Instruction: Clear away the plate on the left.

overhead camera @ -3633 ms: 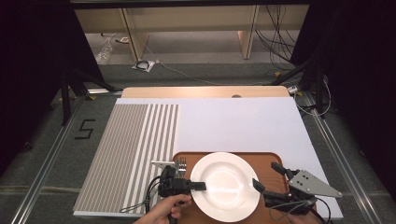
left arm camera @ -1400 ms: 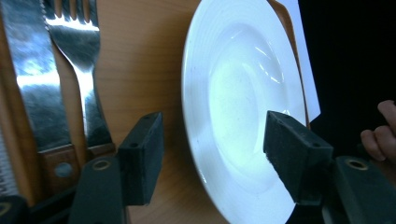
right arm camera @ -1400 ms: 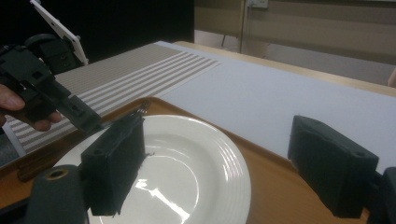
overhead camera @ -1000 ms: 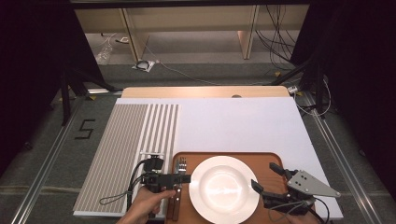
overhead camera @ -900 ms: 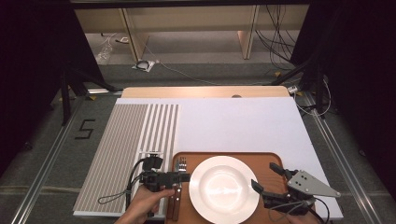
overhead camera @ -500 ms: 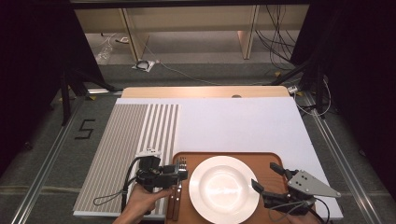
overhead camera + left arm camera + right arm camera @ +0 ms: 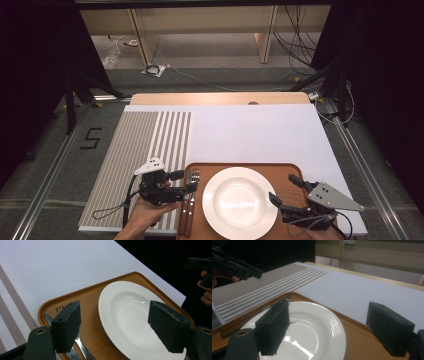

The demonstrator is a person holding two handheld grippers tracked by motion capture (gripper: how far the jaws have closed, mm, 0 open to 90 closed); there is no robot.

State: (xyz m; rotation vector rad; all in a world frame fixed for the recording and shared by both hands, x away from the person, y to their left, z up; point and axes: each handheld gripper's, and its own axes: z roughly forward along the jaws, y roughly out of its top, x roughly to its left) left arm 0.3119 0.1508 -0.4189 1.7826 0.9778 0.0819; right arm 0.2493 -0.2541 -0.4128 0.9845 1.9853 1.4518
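Fork and knife lay beside plate on tray. Left gripper had just been opening, empty, above them; right gripper open, empty, beside plate. Placement seemed done.

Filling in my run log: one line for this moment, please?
left gripper: open, jaws just opening, over fork | right gripper: open beside plate | tray

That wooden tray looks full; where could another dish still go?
The white mat beyond the tray is bare up to the table's far edge, and so is the striped placemat to its left. The tray itself is crowded: plate, with fork and knife along its left rim.
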